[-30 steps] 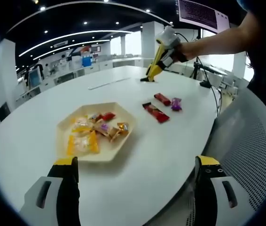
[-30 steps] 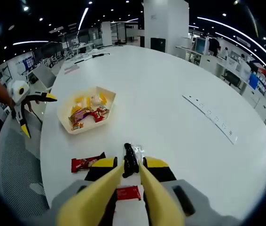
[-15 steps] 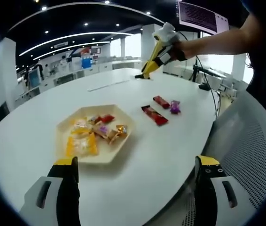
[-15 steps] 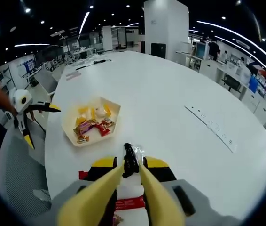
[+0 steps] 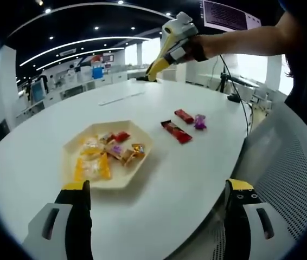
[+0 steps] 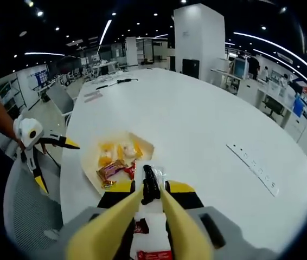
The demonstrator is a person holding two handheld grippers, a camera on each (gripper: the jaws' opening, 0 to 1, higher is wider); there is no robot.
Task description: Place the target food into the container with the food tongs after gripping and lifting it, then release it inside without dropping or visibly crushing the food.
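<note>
A pale hexagonal tray (image 5: 125, 176) with several wrapped sweets lies on the white round table, just ahead of my left gripper (image 5: 158, 187). That gripper is open, with nothing between its wide-set jaws. Past the tray lie two red bars (image 5: 177, 131) and a purple candy (image 5: 199, 121). My right gripper (image 5: 148, 76) hangs high over the table's far side. In the right gripper view it (image 6: 151, 190) is shut on a small dark snack in clear wrap (image 6: 150, 181), above the near edge of the tray (image 6: 144, 145). The open left gripper (image 6: 61, 168) shows at the left.
A perforated white chair (image 5: 289, 179) stands at the table's edge by the left gripper. A flush power strip (image 6: 254, 169) runs across the table top. Red wrappers (image 6: 154, 254) lie below the right gripper. Desks and a pillar stand far behind.
My right gripper has risen and moved toward the tray with the dark snack in it; the red bars have slid under it in its view. The left gripper has stayed put.
</note>
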